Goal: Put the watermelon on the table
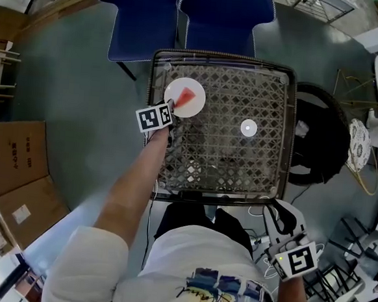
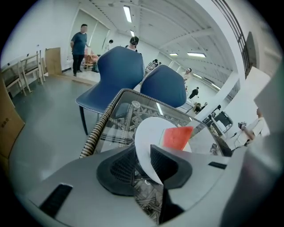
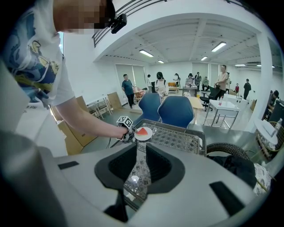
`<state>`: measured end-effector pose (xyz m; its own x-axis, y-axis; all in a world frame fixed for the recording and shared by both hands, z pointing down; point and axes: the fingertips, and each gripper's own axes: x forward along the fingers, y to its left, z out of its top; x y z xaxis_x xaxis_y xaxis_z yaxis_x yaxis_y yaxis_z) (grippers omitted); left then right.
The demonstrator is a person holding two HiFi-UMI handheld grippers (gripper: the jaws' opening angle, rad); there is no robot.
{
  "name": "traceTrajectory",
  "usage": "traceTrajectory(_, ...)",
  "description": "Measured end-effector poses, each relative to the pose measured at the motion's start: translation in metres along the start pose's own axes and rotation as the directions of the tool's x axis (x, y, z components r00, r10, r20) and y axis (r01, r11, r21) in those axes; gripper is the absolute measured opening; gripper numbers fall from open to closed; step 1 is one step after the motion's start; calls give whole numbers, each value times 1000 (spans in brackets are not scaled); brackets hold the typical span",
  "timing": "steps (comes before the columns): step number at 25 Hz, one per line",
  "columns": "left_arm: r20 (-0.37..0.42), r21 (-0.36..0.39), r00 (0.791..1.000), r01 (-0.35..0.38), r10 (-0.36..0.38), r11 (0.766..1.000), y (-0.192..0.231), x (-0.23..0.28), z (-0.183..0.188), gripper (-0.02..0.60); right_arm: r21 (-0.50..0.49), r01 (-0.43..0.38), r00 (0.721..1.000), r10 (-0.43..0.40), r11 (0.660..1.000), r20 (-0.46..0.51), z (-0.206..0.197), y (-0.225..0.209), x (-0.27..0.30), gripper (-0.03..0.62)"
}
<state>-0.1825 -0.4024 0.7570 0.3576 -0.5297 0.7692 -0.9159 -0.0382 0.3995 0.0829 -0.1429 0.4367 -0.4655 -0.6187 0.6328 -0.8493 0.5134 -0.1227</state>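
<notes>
Left gripper (image 1: 170, 108) gripped plate (image 1: 178, 89) with watermelon (image 1: 188, 98) at table (image 1: 240, 164), release left; right gripper (image 1: 279, 217) gaped empty.

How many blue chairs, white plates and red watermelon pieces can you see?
blue chairs: 2
white plate: 1
watermelon slice: 1
Total: 4
</notes>
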Motion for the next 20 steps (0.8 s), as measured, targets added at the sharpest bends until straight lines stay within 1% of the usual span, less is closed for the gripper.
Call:
traceTrajectory(3, 16, 22, 999, -34, 33, 999, 4, -5, 2, 93, -9, -2, 1000, 3, 1000, 9, -3, 0, -3, 52)
traceTrajectory(7, 48, 32, 998, -47, 46, 998, 1, -24, 4, 93, -17, -15, 1000, 15, 1000, 23, -8, 1, -13, 52)
traceTrajectory(11, 97, 28, 995, -33, 30, 999, -9, -57, 1, 92, -46, -40, 998, 42, 998, 56, -12, 3, -22, 52)
traceTrajectory(14, 136, 28, 991, -20, 16, 999, -20, -89, -4, 92, -72, -59, 993, 66, 996, 99, -13, 2, -33, 52)
traceTrajectory(17, 183, 12, 983, 23, -24, 1000, -42, -130, -16, 92, -105, -84, 985, 98, 991, 143, -15, 0, -49, 52)
traceTrajectory(19, 224, -7, 971, 86, -83, 996, -66, -166, -29, 91, -131, -113, 977, 134, 985, 164, -18, 1, -62, 52)
traceTrajectory(20, 247, -8, 961, 127, -121, 992, -83, -185, -37, 91, -148, -128, 973, 153, 981, 170, -20, 0, -69, 52)
